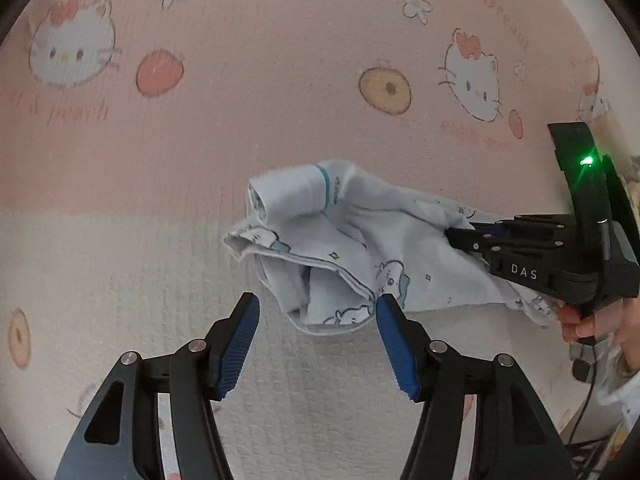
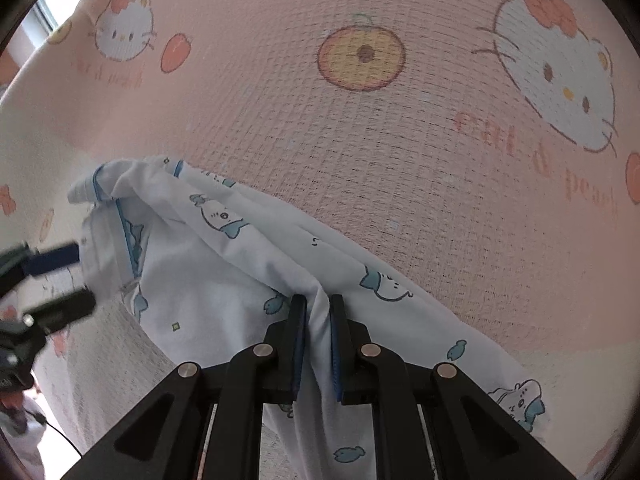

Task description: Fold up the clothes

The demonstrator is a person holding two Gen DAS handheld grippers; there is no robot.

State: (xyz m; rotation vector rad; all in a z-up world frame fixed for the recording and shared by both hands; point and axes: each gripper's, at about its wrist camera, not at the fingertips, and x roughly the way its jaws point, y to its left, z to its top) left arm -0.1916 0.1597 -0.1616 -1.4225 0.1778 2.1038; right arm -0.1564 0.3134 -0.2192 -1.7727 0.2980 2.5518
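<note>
left tongs (image 1: 318,314) clear garment (image 1: 352,248) hem

Pink cartoon-print bedsheet (image 1: 280,80); crumpled garment (image 1: 352,248) on it.

Lying crumpled in the middle of the pink cartoon-cat bedsheet (image 1: 280,40): a white baby garment (image 1: 340,240), blocking the way straight ahead. Reaching in from the side and filling that edge: the right gripper (image 1: 456,236). Staying bare and free all around: flat sheet, far side and near side.

Left claw (image 1: 318,312) gapes beside crumpled garment (image 1: 352,248); right claw (image 1: 456,236) grips it.
</note>
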